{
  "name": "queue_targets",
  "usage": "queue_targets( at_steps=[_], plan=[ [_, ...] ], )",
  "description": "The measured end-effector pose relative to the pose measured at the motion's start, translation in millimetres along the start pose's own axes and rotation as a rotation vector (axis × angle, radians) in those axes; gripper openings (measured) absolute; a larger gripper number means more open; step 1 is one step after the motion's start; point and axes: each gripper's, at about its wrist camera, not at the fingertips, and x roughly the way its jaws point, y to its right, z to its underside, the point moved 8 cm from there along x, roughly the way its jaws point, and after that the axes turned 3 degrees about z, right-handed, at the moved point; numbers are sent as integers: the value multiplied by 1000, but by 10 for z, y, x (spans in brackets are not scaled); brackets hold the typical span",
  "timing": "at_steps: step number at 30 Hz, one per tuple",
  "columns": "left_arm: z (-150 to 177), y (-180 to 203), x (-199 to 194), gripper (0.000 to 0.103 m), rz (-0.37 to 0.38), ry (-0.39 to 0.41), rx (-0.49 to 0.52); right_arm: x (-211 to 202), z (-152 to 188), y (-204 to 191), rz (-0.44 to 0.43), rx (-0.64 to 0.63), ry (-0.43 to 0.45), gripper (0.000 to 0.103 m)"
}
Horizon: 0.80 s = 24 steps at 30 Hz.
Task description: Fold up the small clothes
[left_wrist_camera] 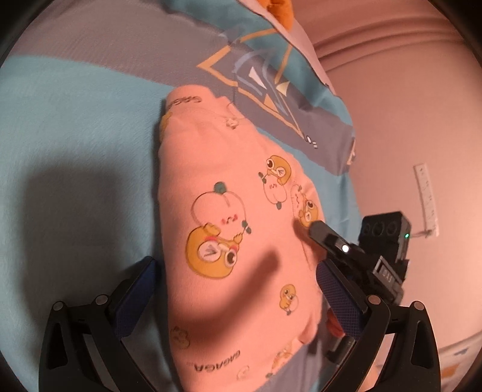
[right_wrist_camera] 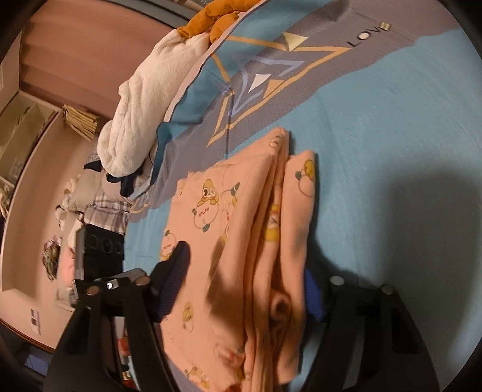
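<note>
Nearest, left gripper point(left_wrist_camera: 238, 298): jaws spread wide, blue-padded fingers point(left_wrist_camera: 137, 297) standing either side of the pink garment point(left_wrist_camera: 229, 217), nothing pinched; whether the pads brush the cloth cannot be told. Right gripper point(right_wrist_camera: 241, 286): jaws likewise wide, straddling the layered fold edge of the same garment; the fabric passes between the pads, but no closure on it is visible, so it is read as not held. Next, the garment itself: a small pink child's piece printed with yellow cartoon figures, lying on the light blue bedsheet point(left_wrist_camera: 75, 135), already doubled into a narrow stack of several layers, the edges seen stacked in the right wrist view. Beyond it, a grey-and-teal quilt point(left_wrist_camera: 271, 78) with a geometric star print, its edge just beside the far end of the garment. Farther, a white plush blanket point(right_wrist_camera: 141, 102) and an orange soft item point(right_wrist_camera: 211, 18) on the quilt; a heap of other clothes at the bed's far corner; pink wall and a white power strip point(left_wrist_camera: 426, 196) hanging there. Judgement on the step in hand: the lengthwise folds look complete, and a final end-over-end fold or a smoothing press appears to remain. To do it well, close both grippers on all layers together at matching corners, lift only slightly, carry the near end squarely toward the far end, and keep edges aligned so the stack does not splay.
</note>
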Motion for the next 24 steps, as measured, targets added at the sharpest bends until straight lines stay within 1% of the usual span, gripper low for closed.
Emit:
queue_targets(
  at_steps=[1, 4, 10, 13, 15, 16, 19, 21, 23, 24],
  plan=[
    [-2, 19, 19, 101, -18, 11, 17, 26, -15, 3, 13, -8, 3, 55],
    [-26, 67, 86, 101, -62, 34, 56, 65, -47, 23, 26, -14, 5, 47],
    [-4, 121, 156, 100, -165, 59, 136, 60, -56, 76, 33, -21, 5, 36],
    [11, 115, 156, 88, -230, 80, 168, 50, -49, 88, 36, -25, 9, 33],
    [2, 93, 137, 77, -247, 91, 160, 48, -41, 77, 43, -36, 12, 32],
    [-4, 79, 124, 70, -253, 94, 155, 47, -34, 64, 46, -44, 15, 31],
    [-1, 51, 98, 62, -257, 95, 148, 49, -18, 35, 45, -55, 20, 27],
    [1, 46, 87, 61, -253, 97, 140, 54, -8, 14, 52, -65, 26, 25],
    [-6, 50, 85, 50, -255, 101, 131, 50, -2, -13, 73, -85, 39, 23],
    [-7, 56, 77, 50, -254, 104, 127, 47, 2, -29, 85, -93, 44, 22]
  ],
)
